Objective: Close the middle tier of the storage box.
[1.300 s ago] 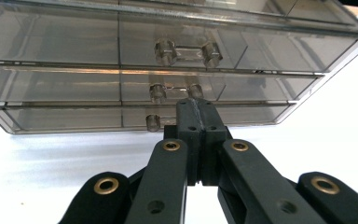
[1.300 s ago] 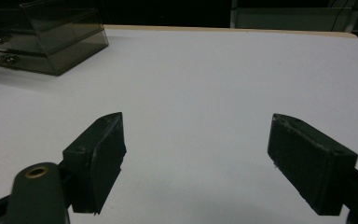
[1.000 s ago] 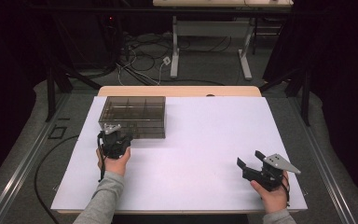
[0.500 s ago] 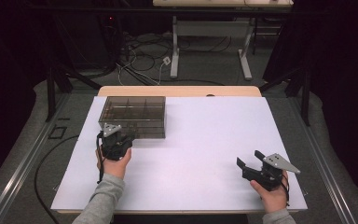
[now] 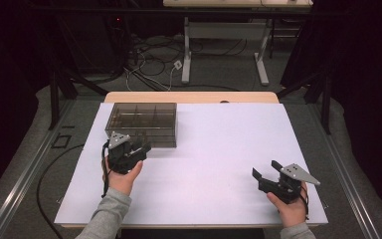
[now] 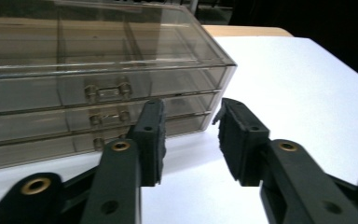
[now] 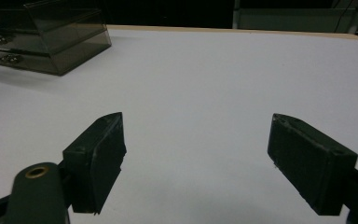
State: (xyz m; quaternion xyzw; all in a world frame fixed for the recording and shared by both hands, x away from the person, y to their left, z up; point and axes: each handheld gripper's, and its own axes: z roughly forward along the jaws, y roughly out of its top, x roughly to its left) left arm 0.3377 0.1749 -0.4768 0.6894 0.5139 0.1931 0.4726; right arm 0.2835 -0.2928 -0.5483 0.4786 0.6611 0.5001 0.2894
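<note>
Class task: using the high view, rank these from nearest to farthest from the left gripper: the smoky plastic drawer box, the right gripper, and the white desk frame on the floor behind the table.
1. Drawer box, just ahead of the left gripper.
2. Right gripper, across the table's near right.
3. White desk frame, beyond the table's far edge.

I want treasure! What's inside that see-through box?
The box shows three shut drawers with small handles and dividers inside. Nothing shows through its tinted walls, but drawer corners stay dim.
</note>
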